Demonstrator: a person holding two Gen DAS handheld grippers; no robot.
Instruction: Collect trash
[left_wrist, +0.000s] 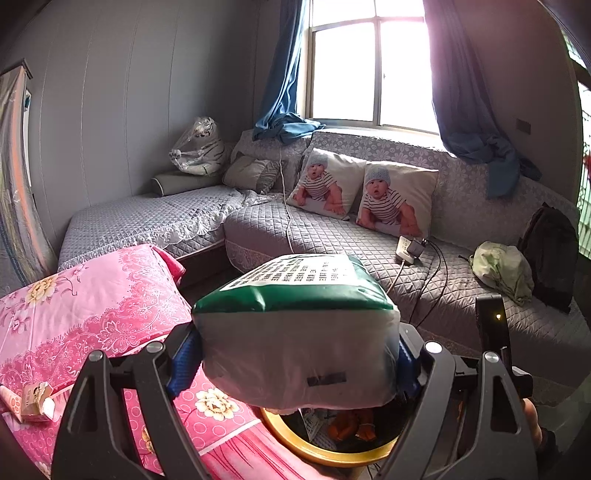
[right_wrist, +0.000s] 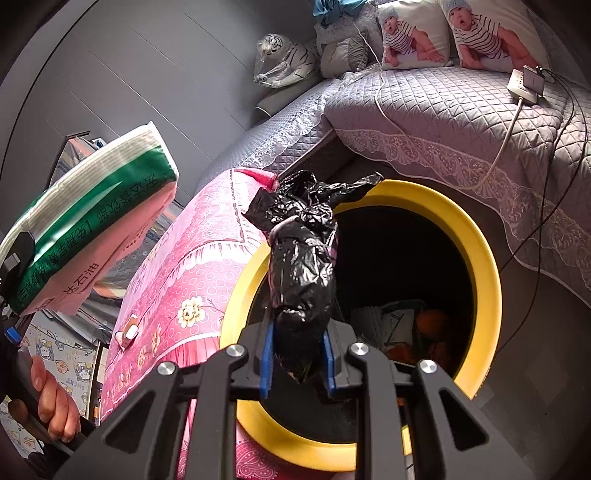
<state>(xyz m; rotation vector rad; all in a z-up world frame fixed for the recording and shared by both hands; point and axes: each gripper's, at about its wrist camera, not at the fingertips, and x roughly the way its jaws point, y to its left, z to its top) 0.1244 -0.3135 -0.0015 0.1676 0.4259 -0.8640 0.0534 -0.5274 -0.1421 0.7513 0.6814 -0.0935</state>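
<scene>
From the left wrist, the left claw (left_wrist: 295, 360) is spread wide, its blue pads pressed on both sides of a soft green-and-white plastic tissue pack (left_wrist: 295, 325). The pack's top bears rows of black print too small to read. Below it shows the yellow-rimmed round trash bin (left_wrist: 314, 448).

From the right wrist, the right claw (right_wrist: 297, 360) is narrowed onto a crumpled black plastic bag (right_wrist: 301, 266), held above the bin's (right_wrist: 476, 236) open mouth. The tissue pack (right_wrist: 92, 221) hangs at left over the pink floral cloth (right_wrist: 192, 273), with Chinese characters on its green band.

green-white pack (left_wrist: 295, 325), black bag (right_wrist: 303, 266) over yellow-rimmed bin (right_wrist: 480, 251)
</scene>
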